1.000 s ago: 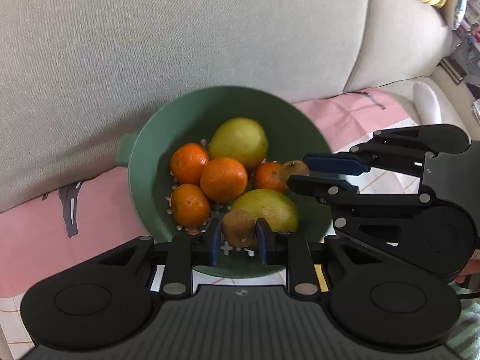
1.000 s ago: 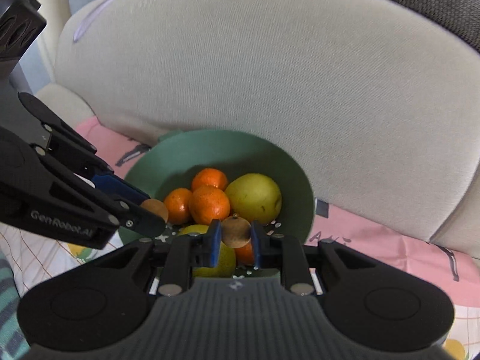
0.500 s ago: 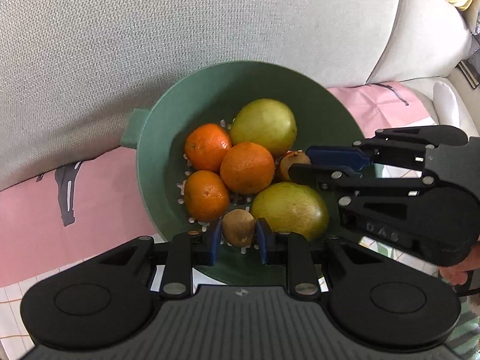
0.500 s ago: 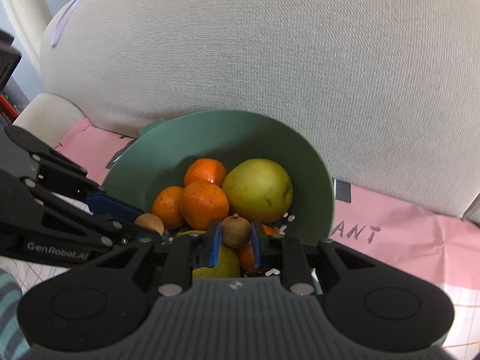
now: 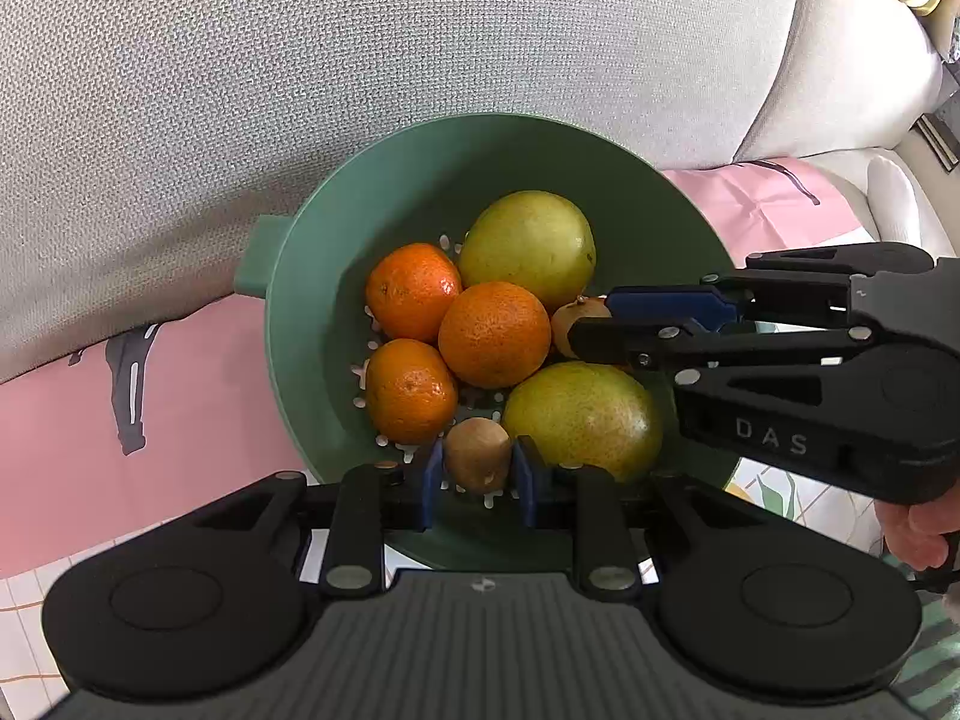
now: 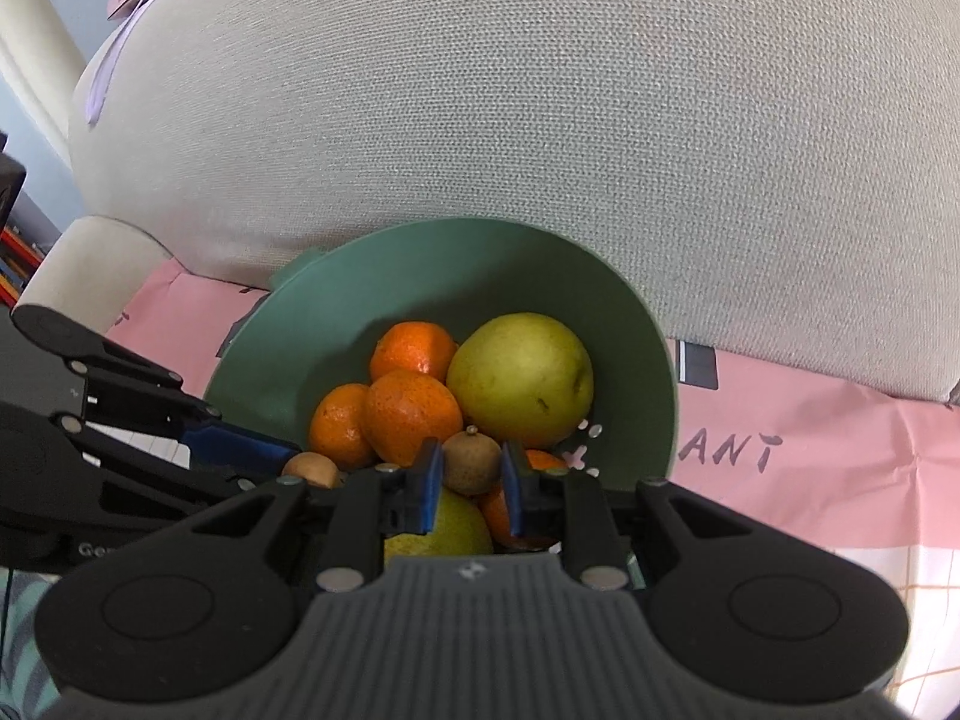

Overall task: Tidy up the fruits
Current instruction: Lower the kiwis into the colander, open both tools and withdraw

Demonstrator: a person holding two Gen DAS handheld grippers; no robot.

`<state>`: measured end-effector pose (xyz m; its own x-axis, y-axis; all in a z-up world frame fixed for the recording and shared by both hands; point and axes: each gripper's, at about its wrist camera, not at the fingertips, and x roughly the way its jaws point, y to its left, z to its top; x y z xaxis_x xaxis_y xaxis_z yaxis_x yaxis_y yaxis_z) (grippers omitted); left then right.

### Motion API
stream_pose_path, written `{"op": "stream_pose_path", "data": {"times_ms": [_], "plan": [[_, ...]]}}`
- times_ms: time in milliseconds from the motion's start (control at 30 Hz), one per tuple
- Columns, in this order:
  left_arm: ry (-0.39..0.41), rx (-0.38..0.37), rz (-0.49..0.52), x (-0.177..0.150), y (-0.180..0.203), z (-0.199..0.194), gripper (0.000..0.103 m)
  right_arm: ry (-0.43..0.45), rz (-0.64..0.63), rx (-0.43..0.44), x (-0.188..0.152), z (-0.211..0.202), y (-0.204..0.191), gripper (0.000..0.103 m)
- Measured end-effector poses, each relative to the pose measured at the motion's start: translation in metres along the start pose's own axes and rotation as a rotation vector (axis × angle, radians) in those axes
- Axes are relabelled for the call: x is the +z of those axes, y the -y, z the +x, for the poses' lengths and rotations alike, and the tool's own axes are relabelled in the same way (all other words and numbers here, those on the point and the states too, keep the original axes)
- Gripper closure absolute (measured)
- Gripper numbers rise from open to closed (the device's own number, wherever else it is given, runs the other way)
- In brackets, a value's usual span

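My two grippers crowd the green colander: left gripper over its near rim, right gripper reaching in from the right. Oranges and pears pack the floor. The sofa backrest blocks the far side; the far-left inner wall stays bare.

Your left wrist camera looked forward and steeply down along its fingers, close over the green bowl, with the grey cushion behind. Your right wrist camera sat lower, facing the same cushion across the bowl's near rim, probably from the bowl's right side. Both views shared the bowl, its fruit and each other's gripper.
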<state>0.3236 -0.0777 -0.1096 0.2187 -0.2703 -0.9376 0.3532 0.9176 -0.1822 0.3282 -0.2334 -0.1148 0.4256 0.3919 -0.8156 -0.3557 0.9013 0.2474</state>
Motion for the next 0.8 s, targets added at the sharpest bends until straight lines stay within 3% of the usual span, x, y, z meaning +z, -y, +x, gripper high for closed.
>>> {"op": "stream_pose_path", "data": {"times_ms": [533,800], "plan": [[0.01,0.029,0.007,-0.005,0.006,-0.011,0.063,0.019,0.011,-0.044,-0.007,-0.021,0.007,0.082],[0.125,0.082,0.035,-0.024,0.015,-0.052,0.063,0.054,0.001,-0.047,-0.014,-0.043,-0.008,0.081]]}}
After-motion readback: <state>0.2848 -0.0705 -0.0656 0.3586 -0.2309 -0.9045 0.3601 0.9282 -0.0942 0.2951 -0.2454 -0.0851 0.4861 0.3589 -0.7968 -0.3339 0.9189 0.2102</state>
